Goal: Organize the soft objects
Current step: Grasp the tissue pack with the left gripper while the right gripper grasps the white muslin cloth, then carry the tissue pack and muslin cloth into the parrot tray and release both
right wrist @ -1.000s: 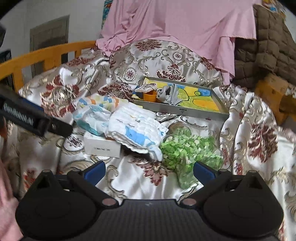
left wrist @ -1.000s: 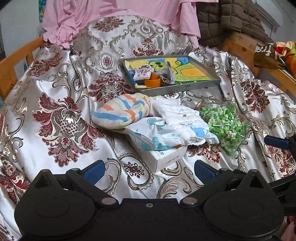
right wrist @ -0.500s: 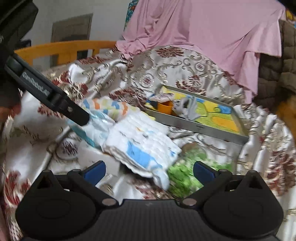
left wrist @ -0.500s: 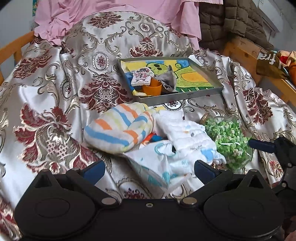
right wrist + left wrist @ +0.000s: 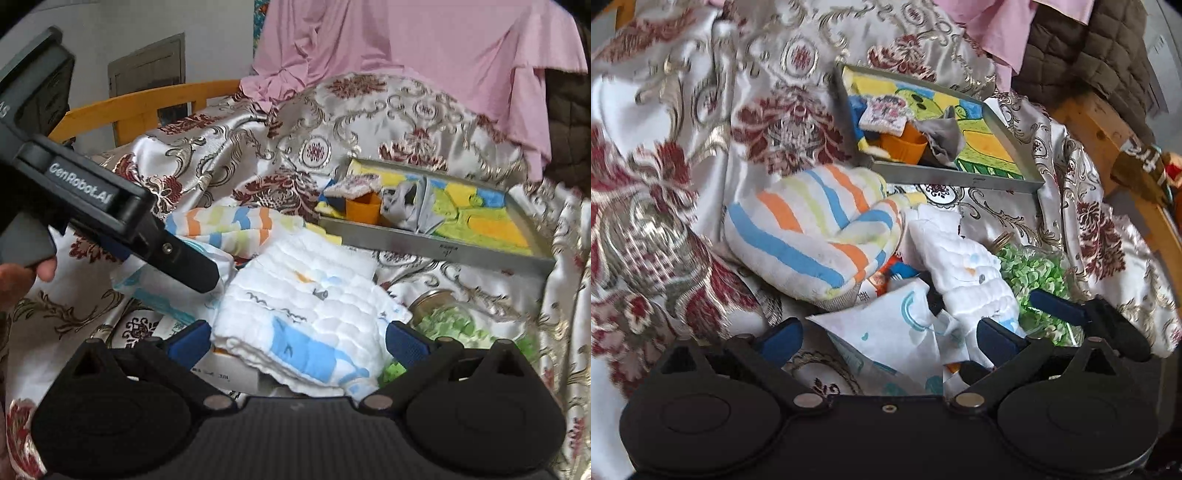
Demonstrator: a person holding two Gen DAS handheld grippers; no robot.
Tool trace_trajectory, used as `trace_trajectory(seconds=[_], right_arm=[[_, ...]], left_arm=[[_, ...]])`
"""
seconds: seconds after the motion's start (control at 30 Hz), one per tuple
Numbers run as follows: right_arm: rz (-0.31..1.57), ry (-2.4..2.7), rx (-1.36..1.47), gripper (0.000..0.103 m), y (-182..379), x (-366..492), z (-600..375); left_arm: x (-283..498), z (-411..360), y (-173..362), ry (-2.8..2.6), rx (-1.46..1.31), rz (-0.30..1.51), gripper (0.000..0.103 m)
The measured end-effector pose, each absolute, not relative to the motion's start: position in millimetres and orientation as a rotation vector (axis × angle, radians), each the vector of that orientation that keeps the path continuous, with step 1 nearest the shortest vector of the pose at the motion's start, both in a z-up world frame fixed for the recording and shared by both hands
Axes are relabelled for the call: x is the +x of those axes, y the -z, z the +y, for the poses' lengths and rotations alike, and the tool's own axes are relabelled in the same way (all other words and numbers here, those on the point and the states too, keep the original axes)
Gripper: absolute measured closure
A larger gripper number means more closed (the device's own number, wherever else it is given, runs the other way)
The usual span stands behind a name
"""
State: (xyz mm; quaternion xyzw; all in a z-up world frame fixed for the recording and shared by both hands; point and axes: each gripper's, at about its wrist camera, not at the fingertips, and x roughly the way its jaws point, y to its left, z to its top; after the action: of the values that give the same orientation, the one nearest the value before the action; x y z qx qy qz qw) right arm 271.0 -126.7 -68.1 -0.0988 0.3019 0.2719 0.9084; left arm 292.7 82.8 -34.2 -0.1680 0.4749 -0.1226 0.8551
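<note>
A striped cloth (image 5: 812, 229) lies folded on the brocade cover, also in the right wrist view (image 5: 236, 225). A white quilted cloth (image 5: 964, 266) with blue print lies beside it (image 5: 306, 306). A white cloth with teal print (image 5: 897, 332) sits between the open fingers of my left gripper (image 5: 886, 338). My right gripper (image 5: 297, 341) is open, its fingers on either side of the quilted cloth's near edge. A metal tray (image 5: 960, 179) holds a grey cloth (image 5: 943, 138), a small patterned cloth (image 5: 884, 114) and an orange cup (image 5: 905, 146).
A clear jar of green bits (image 5: 1034, 273) lies on its side right of the cloths (image 5: 461, 325). A white box (image 5: 221, 369) sits under the cloths. Wooden rails (image 5: 147, 110) frame the covered seat. Pink fabric (image 5: 406, 48) and a brown quilted jacket (image 5: 1078, 48) hang behind.
Both grippers have moved forward and down into the pile of cloths. The left gripper now straddles the teal-print cloth and the right straddles the quilted cloth.
</note>
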Motion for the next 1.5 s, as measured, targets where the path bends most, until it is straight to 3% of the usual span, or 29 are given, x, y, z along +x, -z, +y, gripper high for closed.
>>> trace_trajectory(seconds=[0.5, 0.63, 1.03, 1.17, 1.5], right_arm=[[0.726, -0.621, -0.090, 0.026, 74, 292, -130], [0.737, -0.640, -0.090, 0.036, 72, 291, -131], [0.795, -0.659, 0.037, 0.084, 61, 286, -148], [0.780, -0.630, 0.021, 0.090, 55, 279, -150], [0.591, -0.545, 0.043, 0.091, 13, 251, -170]], left_arm=[[302, 102, 50, 0.294, -0.518, 1.017, 0.048], [299, 102, 49, 0.299, -0.513, 1.011, 0.050], [277, 98, 36, 0.347, -0.486, 0.995, 0.052], [270, 92, 32, 0.366, -0.473, 0.989, 0.052], [250, 86, 6, 0.408, -0.421, 0.842, 0.052]])
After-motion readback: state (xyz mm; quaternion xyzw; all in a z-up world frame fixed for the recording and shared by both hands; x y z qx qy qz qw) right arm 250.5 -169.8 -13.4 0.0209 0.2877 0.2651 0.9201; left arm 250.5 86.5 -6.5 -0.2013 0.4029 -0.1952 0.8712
